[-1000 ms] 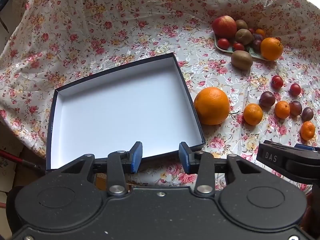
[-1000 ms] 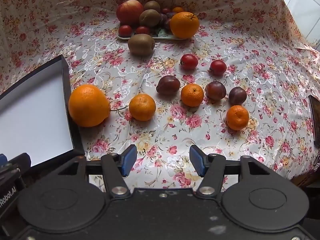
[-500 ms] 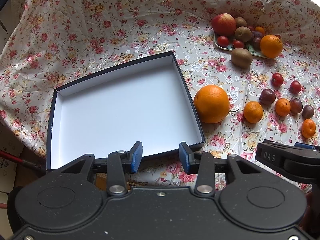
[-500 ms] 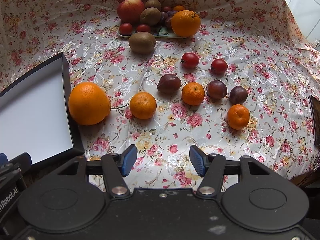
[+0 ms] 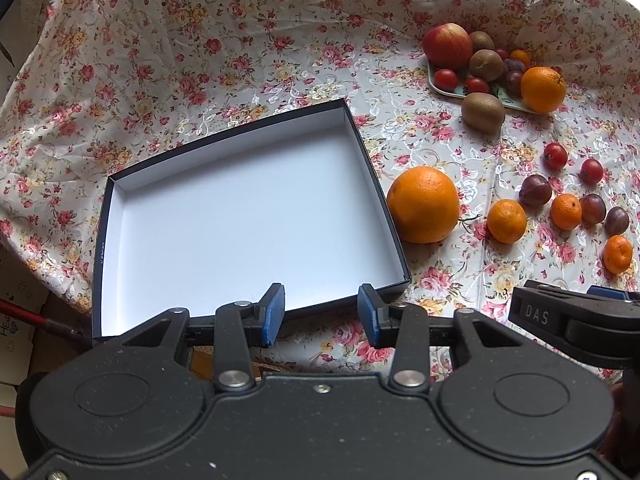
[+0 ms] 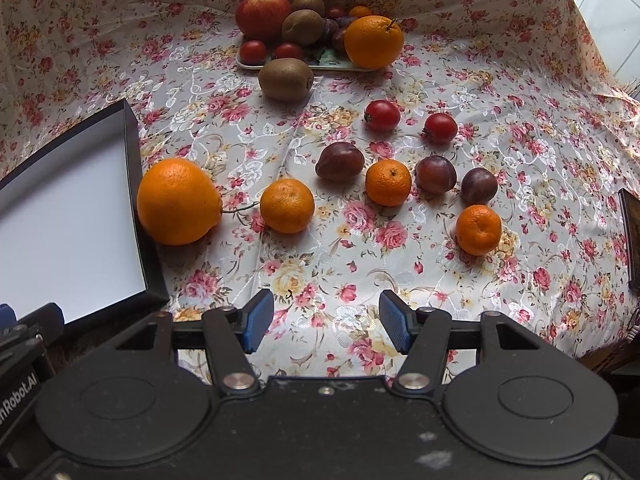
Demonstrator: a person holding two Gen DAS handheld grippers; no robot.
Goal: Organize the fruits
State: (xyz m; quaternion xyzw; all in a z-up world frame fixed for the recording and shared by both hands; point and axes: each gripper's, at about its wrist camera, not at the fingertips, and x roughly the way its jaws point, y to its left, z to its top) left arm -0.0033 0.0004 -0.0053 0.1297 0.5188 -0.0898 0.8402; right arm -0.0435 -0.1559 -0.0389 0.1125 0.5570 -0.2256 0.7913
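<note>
Both claws, the left gripper point(image 5: 321, 310) and right gripper point(image 6: 326, 320), gape empty above the floral cloth point(image 6: 520, 128); loose fruit (a big orange point(image 6: 179, 201) touches the box point(image 5: 240, 216)) lies beyond.

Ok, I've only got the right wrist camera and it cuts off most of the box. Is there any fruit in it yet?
Observer: No. The box is empty; its whole white floor shows bare.
Operator: And what is the left gripper doing?
Observer: The left gripper is open and holds nothing, at the box's near edge.
Operator: Is there anything past the box's left side?
Observer: A red rod pokes out below the tablecloth edge, by the box's near left corner.
</note>
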